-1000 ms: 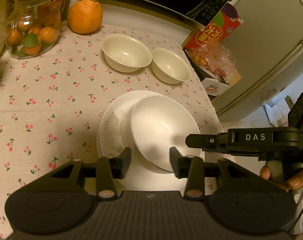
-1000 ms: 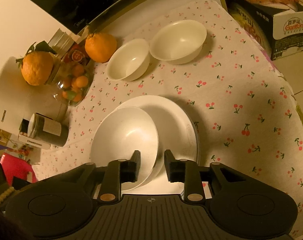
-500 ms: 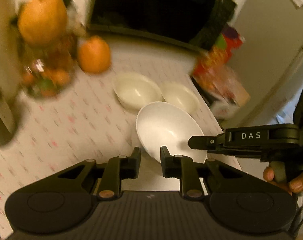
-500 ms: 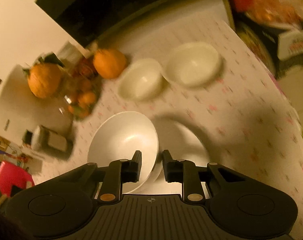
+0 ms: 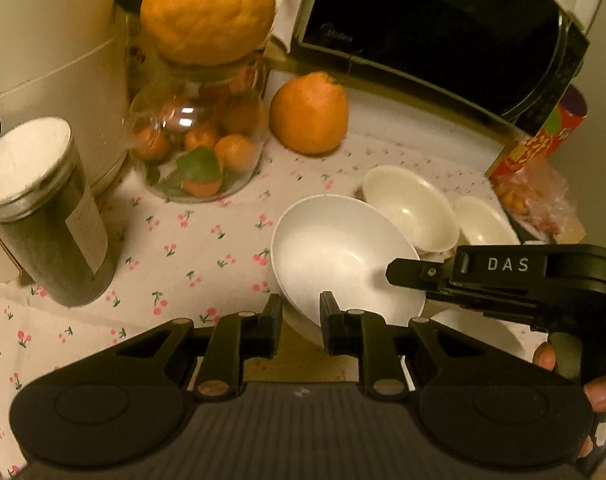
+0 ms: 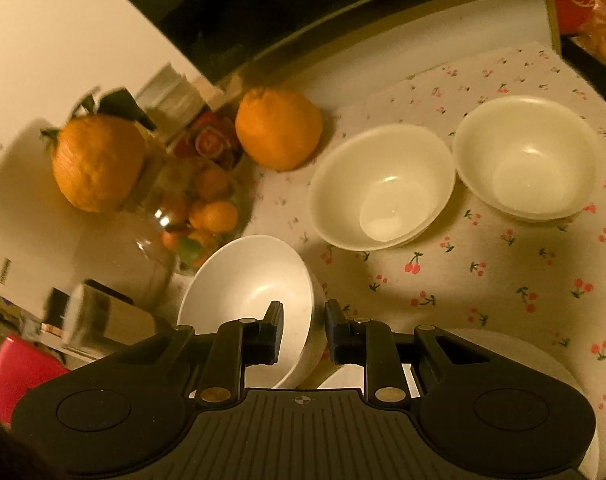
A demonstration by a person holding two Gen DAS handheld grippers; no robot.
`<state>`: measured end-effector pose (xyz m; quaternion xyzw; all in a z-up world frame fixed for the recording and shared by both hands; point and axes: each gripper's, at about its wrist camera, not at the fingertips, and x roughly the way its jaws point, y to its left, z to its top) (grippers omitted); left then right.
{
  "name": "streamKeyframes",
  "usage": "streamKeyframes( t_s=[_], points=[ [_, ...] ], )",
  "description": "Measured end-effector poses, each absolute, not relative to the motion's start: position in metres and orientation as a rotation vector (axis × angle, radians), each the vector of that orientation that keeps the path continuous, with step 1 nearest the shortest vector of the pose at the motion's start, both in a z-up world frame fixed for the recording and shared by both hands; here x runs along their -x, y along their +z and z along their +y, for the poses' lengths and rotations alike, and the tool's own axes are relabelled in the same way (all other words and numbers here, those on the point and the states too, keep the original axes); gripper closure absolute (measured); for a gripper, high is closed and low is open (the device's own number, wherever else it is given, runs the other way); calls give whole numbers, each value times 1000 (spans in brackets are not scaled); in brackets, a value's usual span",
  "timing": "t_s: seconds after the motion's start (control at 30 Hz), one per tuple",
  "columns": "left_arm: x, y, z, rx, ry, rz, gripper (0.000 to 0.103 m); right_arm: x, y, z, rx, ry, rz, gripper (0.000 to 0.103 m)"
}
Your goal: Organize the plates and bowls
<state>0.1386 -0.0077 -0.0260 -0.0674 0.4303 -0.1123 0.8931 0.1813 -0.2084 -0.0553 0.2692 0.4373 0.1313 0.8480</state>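
Note:
Both grippers hold one white bowl [image 5: 343, 256] by its rim, lifted above the table. My left gripper [image 5: 301, 326] is shut on its near rim. My right gripper [image 6: 303, 330] is shut on its right rim; it shows in the left wrist view [image 5: 399, 272] reaching in from the right. The bowl also shows in the right wrist view [image 6: 247, 296]. Two cream bowls [image 6: 383, 188] [image 6: 527, 160] sit side by side further back. The white plates [image 6: 515, 356] lie below, at the right.
A glass jar of small oranges [image 5: 195, 144] with a large orange on top, a loose orange [image 5: 309, 114] and a lidded metal tin [image 5: 43, 216] stand on the left. A microwave [image 5: 443, 28] is at the back. The cherry tablecloth [image 6: 503, 272] covers the table.
Both grippers lifted the white bowl off the plates and carried it up and to the left, toward the jar. The plates stayed on the table.

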Motion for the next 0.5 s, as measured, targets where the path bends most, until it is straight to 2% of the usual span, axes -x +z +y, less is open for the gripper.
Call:
streamKeyframes(
  t_s=[0.1, 0.27, 0.4, 0.5],
  points=[
    [-140, -29, -6, 143, -231, 903, 84, -187, -62, -207, -571, 287, 934, 78],
    [-142, -29, -4, 160, -213, 895, 64, -187, -64, -216, -597, 313, 926, 75],
    [-147, -20, -4, 171, -186, 853, 42, -186, -60, -238, -637, 259, 879, 62],
    [-158, -15, -8, 177, -175, 835, 38, -185, -64, -264, -736, 190, 856, 57]
  ],
)
